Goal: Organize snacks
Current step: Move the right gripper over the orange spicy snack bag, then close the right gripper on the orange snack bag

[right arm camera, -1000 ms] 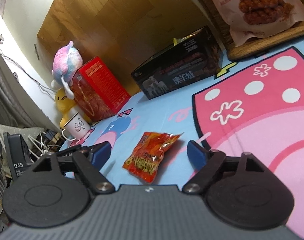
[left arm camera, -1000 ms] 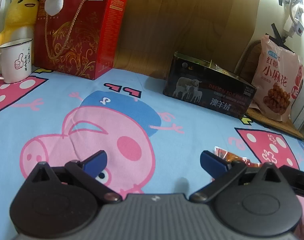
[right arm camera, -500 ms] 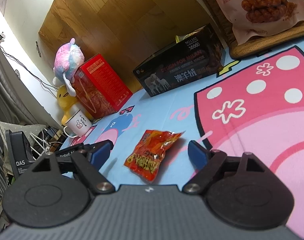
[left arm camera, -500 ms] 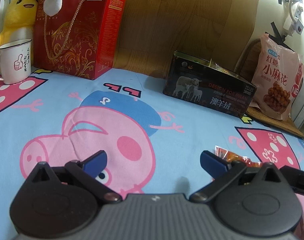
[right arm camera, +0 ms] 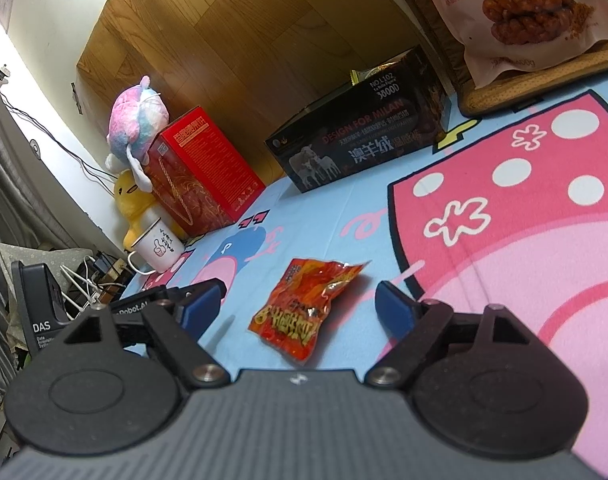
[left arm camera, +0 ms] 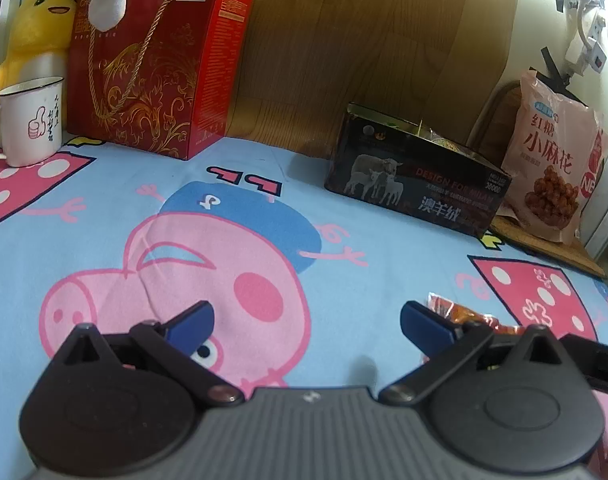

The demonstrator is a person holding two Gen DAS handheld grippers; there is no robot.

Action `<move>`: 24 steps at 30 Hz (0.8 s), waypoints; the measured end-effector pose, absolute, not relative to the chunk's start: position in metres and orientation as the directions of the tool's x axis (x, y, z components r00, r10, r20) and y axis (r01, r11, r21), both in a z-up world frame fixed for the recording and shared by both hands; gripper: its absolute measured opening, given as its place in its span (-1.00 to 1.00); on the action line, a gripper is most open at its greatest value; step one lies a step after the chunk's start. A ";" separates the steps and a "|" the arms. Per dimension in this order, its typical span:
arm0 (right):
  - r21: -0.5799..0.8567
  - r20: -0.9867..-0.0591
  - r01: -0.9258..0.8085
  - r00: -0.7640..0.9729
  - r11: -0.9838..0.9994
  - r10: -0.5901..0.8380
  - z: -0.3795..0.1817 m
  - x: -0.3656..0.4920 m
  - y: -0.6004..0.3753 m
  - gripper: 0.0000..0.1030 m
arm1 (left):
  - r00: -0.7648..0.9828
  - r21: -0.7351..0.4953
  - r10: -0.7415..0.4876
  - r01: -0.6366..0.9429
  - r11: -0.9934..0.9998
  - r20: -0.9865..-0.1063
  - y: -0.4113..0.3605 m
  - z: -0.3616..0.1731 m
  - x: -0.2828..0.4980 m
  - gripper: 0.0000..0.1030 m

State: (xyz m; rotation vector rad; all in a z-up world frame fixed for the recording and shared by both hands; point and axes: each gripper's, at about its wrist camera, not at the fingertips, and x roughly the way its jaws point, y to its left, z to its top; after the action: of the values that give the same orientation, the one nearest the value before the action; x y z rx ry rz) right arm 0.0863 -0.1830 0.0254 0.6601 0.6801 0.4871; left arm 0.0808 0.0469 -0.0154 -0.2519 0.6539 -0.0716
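Note:
A small red-orange snack packet (right arm camera: 304,308) lies flat on the cartoon-print cloth, between the open fingers of my right gripper (right arm camera: 300,308), which hovers just above it without touching. The packet also shows in the left wrist view (left arm camera: 463,316), partly hidden behind my left gripper's right finger. My left gripper (left arm camera: 305,322) is open and empty over the pig print. An open black box (left arm camera: 415,184) (right arm camera: 359,144) with sheep pictures holds some snacks at the back. A large pink snack bag (left arm camera: 551,164) (right arm camera: 515,16) stands on a wooden board at the far right.
A red gift box (left arm camera: 152,68) (right arm camera: 200,172), a white mug (left arm camera: 30,120) (right arm camera: 158,246) and plush toys (left arm camera: 36,36) (right arm camera: 138,116) stand at the back left against a wooden panel. A black device and cables (right arm camera: 44,320) sit beyond the left edge.
My right gripper has tilted slightly, and the packet sits a little more centred between its fingers. The left gripper has barely moved.

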 end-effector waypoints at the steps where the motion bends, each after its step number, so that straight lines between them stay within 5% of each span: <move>1: 0.693 -0.413 -0.198 0.679 0.694 0.606 0.025 0.086 -0.183 0.65 | 0.793 -0.259 -0.149 -0.012 0.966 -0.590 0.048 -0.015 0.080 0.99; 24: 0.698 -0.457 -0.196 0.618 0.689 0.639 0.022 0.090 -0.175 -0.42 | 0.790 -0.328 -0.291 0.121 0.937 -0.539 0.045 -0.012 0.074 0.77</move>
State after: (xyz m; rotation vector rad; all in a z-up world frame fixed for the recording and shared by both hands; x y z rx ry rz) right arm 0.0899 -0.1755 0.0218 0.6484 0.7602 0.5213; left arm 0.0735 0.0450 -0.0123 -0.2853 0.6220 -0.2254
